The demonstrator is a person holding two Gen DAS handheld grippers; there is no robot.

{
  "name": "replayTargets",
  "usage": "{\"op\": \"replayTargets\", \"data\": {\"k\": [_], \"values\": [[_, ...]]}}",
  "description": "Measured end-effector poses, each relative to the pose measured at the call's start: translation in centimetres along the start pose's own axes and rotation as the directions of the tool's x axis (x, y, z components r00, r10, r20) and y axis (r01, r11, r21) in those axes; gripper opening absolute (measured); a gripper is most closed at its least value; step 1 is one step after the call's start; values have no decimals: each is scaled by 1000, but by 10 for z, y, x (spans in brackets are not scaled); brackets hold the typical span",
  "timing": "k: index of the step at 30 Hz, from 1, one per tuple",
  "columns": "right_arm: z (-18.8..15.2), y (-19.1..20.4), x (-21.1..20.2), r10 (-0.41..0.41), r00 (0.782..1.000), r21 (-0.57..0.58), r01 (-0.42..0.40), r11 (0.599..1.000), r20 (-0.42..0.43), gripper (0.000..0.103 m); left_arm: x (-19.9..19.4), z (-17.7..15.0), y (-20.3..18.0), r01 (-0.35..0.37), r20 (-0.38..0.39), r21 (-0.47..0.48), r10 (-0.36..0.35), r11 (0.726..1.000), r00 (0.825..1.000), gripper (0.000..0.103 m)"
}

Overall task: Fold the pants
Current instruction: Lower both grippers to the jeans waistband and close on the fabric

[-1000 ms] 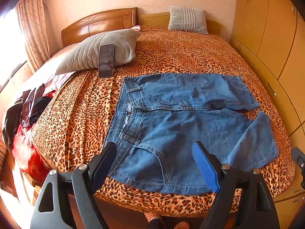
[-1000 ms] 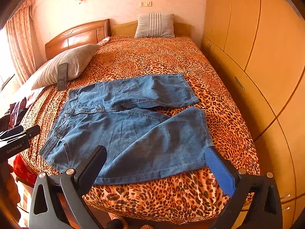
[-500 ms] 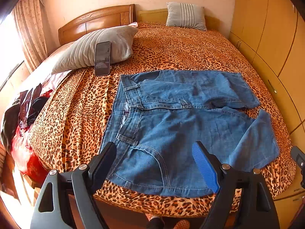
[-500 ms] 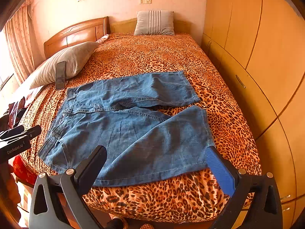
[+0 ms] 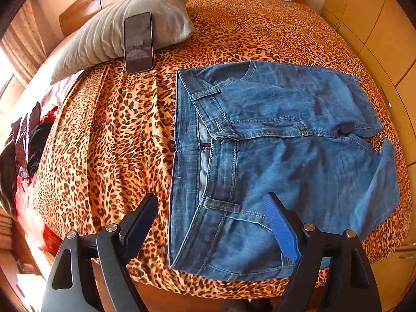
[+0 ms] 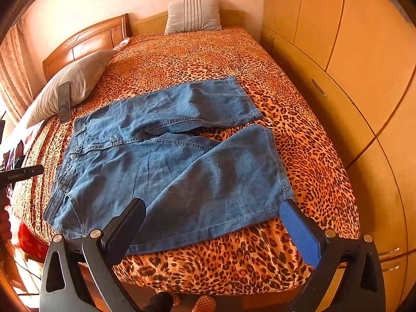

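I see the denim shorts (image 5: pixel 273 161) spread flat on the leopard-print bedspread (image 5: pixel 109 140) — no fold made yet; my left gripper (image 5: pixel 210 218) and right gripper (image 6: pixel 213 221) both gape wide, empty.

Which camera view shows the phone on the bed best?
The left wrist view. There the phone is large and faces the camera, leaning on the grey pillow, its dark screen plain to see. In the right wrist view the phone is small, far to the left and seen at a slant, against the same pillow.
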State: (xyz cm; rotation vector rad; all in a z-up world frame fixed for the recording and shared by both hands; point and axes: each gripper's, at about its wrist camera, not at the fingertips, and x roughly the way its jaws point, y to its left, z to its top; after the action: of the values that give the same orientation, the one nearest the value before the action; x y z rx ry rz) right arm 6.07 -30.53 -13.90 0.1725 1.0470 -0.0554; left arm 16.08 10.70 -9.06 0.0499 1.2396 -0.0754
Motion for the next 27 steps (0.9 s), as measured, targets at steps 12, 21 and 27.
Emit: {"op": "replayTargets", "data": {"k": [12,21,27], "values": [[0,-53,47,-37,985,233,77,969,-171,103,112,39,10,257,-340,53,-225,965,913,76],[13,-143,111,-83,953,271,166,948,-291,102,142,35,-7,250,-371,45,-216,967,903,76],[26,-145,164,-5,928,145,64,987,-373,91,154,33,-24,186,-378,17,-166,982,911,77]]}}
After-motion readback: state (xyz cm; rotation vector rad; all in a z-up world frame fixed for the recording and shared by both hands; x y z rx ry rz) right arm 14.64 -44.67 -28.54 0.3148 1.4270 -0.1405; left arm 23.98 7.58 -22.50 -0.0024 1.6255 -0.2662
